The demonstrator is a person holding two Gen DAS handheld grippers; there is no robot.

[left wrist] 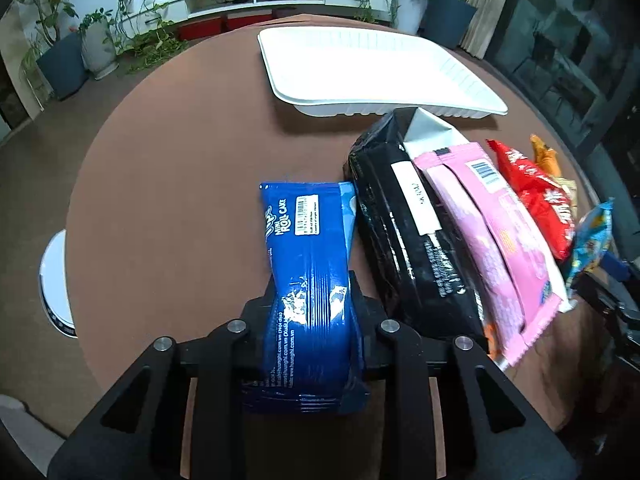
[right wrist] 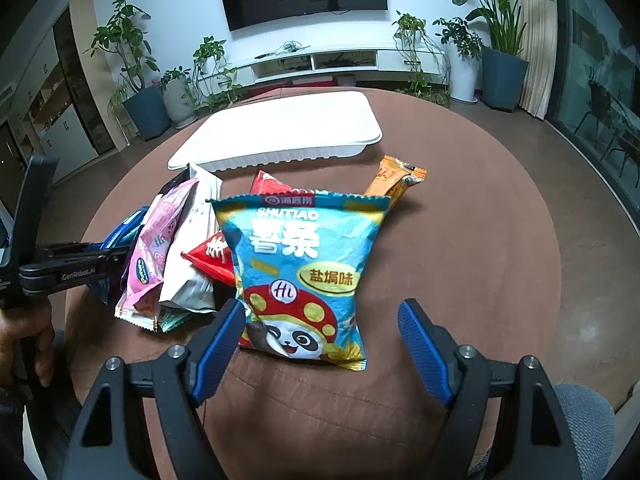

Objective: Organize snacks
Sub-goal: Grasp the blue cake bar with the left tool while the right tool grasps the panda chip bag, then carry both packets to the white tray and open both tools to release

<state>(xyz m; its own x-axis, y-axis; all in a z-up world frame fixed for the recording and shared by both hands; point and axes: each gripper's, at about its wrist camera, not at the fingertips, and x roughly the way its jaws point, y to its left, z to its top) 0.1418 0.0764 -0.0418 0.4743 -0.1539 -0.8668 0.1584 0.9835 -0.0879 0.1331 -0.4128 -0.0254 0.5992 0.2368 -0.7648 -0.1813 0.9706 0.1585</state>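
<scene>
My left gripper is shut on a blue roll cake packet, whose sides are pinched in between the fingers. The packet lies lengthwise on the brown table, pointing toward the white tray. To its right sit a black packet, a pink packet and a red packet. My right gripper stands open around the lower end of a light blue chips bag. Its pads are not pressing the bag. The white tray lies behind the bag, with nothing in it.
An orange packet lies right of the pile, and a white packet sits beside the pink one. A hand holds the left tool at the left edge. The round table is bare on the right. Potted plants and a TV cabinet stand beyond.
</scene>
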